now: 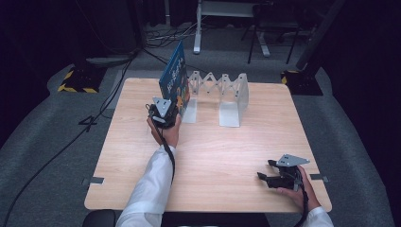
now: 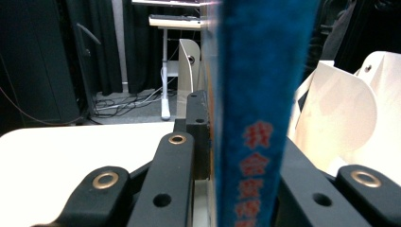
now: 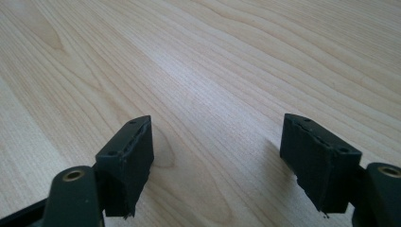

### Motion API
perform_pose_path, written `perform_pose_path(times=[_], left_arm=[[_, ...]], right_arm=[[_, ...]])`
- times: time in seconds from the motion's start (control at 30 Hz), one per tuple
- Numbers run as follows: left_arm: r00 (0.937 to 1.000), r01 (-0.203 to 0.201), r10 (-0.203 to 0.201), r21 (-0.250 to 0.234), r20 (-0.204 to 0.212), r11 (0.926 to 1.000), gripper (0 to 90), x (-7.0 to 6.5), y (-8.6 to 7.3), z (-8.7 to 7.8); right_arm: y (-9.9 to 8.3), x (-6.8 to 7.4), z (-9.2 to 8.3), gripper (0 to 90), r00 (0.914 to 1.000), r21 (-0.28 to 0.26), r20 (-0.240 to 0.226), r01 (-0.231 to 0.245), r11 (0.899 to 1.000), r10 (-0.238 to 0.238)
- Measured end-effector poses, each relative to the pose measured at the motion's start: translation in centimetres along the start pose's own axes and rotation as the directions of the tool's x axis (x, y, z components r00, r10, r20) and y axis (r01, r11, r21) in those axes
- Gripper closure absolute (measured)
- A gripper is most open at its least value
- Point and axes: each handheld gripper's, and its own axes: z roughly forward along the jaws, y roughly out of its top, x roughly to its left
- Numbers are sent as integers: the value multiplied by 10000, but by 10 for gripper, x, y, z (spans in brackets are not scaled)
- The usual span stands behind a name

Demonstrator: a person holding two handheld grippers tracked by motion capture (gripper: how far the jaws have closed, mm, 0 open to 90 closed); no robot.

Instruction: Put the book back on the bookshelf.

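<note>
Gripping blue book [image 2: 255, 118] beside rack [image 1: 222, 92]

book [image 1: 173, 73] upright on table [image 1: 213, 156], just left of rack [image 1: 222, 92], right hand-held gripper [image 1: 265, 172] near front right corner

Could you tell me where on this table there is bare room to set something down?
Free: the wide stretch of table between the left hand-held gripper and the right hand-held gripper, and the strip right of the white rack. Crowded: the far left-centre, where the left one clamps the blue book against the rack.
</note>
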Motion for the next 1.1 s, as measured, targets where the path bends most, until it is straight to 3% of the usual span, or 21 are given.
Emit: perform_pose_path(times=[0.3, 0.57, 0.63, 0.8, 1.0, 1.03, 1.1], left_arm=[[9981, -461, 461, -14, 412, 9989, 768, 6, 4, -4], [9932, -609, 592, 134, 1004, 9981, 692, 12, 3, -8], [9940, -582, 564, 165, 936, 9982, 667, 12, 3, -8], [9873, -910, 878, 187, 1321, 9957, 654, 12, 4, -12], [9837, -734, 672, 317, 1665, 9968, 621, 19, 6, -15], [9803, -820, 744, 345, 1832, 9960, 607, 21, 7, -16], [9790, -822, 741, 351, 1898, 9960, 584, 21, 8, -17]], right_arm=[[0, 0, 0, 269, 10000, 2, -13, 5, 10000, -5], [0, 0, 0, 268, 10000, 1, -11, 13, 10000, -13], [0, 0, 0, 268, 10000, 1, -9, 14, 10000, -14], [0, 0, 0, 268, 10000, 2, -8, 19, 10000, -19], [0, 0, 0, 268, 10000, 4, -6, 19, 10000, -19], [0, 0, 0, 268, 10000, 3, -6, 21, 10000, -21], [0, 0, 0, 268, 10000, 2, -5, 20, 10000, -20]])
